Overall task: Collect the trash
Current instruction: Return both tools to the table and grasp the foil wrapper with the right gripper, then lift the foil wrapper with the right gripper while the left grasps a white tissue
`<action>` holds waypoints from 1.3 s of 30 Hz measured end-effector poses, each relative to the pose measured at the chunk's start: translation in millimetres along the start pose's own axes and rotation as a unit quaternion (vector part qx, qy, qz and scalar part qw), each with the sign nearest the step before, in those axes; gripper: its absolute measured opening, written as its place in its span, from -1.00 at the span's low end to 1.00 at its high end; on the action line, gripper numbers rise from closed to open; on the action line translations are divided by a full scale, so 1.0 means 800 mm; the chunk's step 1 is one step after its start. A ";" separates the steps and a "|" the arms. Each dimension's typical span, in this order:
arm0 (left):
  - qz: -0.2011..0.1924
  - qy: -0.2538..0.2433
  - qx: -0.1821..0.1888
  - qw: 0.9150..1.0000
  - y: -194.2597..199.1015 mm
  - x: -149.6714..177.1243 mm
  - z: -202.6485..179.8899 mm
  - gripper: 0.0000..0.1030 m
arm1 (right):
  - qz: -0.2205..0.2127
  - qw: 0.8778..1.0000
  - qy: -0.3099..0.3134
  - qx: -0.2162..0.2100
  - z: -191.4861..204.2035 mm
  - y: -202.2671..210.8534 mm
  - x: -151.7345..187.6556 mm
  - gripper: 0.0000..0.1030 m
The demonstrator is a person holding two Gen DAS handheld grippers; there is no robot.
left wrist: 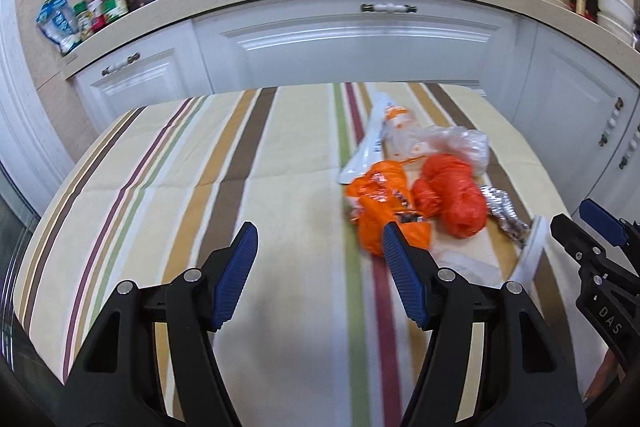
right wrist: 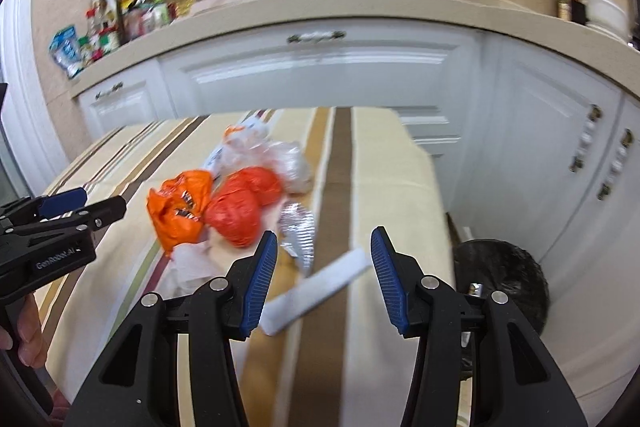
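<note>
**Both Grippers Empty, Closing On The Pile**

Spread apart and gripping nothing: left gripper (left wrist: 318, 273) short of the orange wrapper (left wrist: 380, 205); right gripper (right wrist: 324, 277) above the white strip (right wrist: 320, 293). Trash heaped toward the table's (left wrist: 180, 187) right edge, bin (right wrist: 502, 281) on the floor below. Risk: nudging light foil (right wrist: 298, 231) off that edge, or pinching tablecloth.

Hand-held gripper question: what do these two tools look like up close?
Each hand-held gripper, left and right, is black plastic with two angular fingers, silver pivot bolts and ribbed blue pads. White lettering marks their sides. No cables or sleeves show.
</note>
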State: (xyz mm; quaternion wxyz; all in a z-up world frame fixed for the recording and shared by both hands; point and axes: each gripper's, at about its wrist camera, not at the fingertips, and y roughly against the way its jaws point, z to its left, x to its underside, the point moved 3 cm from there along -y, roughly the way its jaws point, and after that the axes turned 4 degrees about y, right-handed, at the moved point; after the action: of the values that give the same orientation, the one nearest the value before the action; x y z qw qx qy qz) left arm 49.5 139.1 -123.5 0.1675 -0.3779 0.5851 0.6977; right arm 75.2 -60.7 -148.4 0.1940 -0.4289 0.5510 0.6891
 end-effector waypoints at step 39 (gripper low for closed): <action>0.023 -0.041 0.070 0.996 -0.008 0.031 -0.092 0.23 | -0.006 0.999 -0.016 0.030 -0.050 0.027 0.007 -0.88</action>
State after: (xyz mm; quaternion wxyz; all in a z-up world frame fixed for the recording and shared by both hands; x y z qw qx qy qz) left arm 61.8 66.3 -147.9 0.2017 -0.3228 0.6336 0.6735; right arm 71.4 -106.0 -141.2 0.2194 -0.4150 0.5655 0.6781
